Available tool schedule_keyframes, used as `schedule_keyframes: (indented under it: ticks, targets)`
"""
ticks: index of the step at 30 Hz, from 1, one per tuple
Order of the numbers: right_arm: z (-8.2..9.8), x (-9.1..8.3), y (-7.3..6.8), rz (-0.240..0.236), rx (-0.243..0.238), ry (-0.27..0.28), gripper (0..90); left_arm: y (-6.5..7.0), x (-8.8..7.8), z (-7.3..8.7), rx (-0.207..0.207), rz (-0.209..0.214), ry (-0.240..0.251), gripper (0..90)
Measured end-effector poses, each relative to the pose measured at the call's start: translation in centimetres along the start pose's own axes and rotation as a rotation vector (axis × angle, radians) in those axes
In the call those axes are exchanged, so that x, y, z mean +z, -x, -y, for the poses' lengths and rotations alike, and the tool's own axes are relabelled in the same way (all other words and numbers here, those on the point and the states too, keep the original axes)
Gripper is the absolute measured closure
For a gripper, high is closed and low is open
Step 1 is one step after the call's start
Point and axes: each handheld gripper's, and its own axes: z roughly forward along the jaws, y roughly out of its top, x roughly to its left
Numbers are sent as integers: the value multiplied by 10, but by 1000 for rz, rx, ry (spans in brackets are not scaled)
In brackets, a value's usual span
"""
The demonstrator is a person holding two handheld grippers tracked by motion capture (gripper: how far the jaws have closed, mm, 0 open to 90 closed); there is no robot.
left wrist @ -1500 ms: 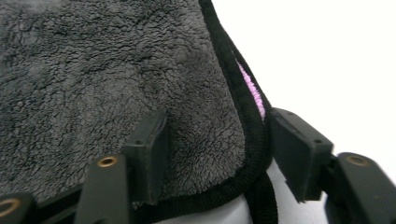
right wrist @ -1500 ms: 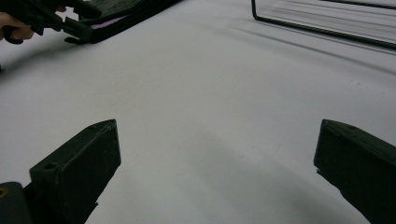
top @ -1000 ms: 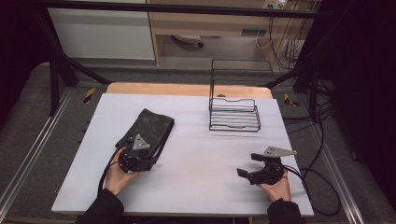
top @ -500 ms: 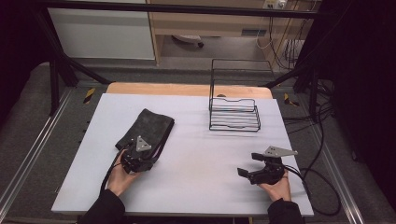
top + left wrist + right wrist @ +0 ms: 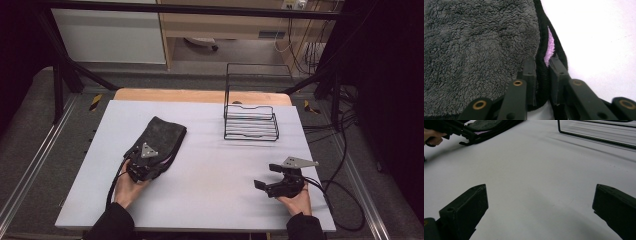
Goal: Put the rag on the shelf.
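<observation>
The dark fleece cloth lay on the left side of the white table, and I was at the grab step: my left claw had just been closing and pinched its black hem, pink lining peeking out. Next I'd guess a careful lift toward the wire rack; my right claw sat wide open, holding nothing.

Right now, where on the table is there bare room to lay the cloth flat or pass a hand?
The widest bare patch on the table lies between the dark fleece cloth and the right gripper, in front of the wire rack. The strip behind the cloth, left of the rack, is free too. It is crowded at the left gripper, clamped on the cloth's edge.
</observation>
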Motion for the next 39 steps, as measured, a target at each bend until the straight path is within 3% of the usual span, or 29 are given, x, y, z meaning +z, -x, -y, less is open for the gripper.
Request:
schedule_keyframes:
  ticks: [12, 15, 21, 27, 35, 39]
  targets:
    - [0, 1, 0, -3, -1, -3, 9, -7, -3, 0, 24, 38, 16, 823]
    - [0, 1, 0, -3, -1, -4, 10, -8, -3, 0, 4, 45, 18, 815]
    - [0, 1, 0, -5, -6, -4, 10, -4, -11, 5, -6, 67, 13, 624]
    - [0, 1, 0, -4, -2, -3, 10, 4, -10, 9, -3, 29, 18, 596]
    - [0, 0, 0, -3, -3, -1, 8, 17, -6, 11, 34, -63, 17, 608]
    - [0, 0, 0, -2, 2, -1, 8, 19, -4, 10, 47, -77, 18, 611]
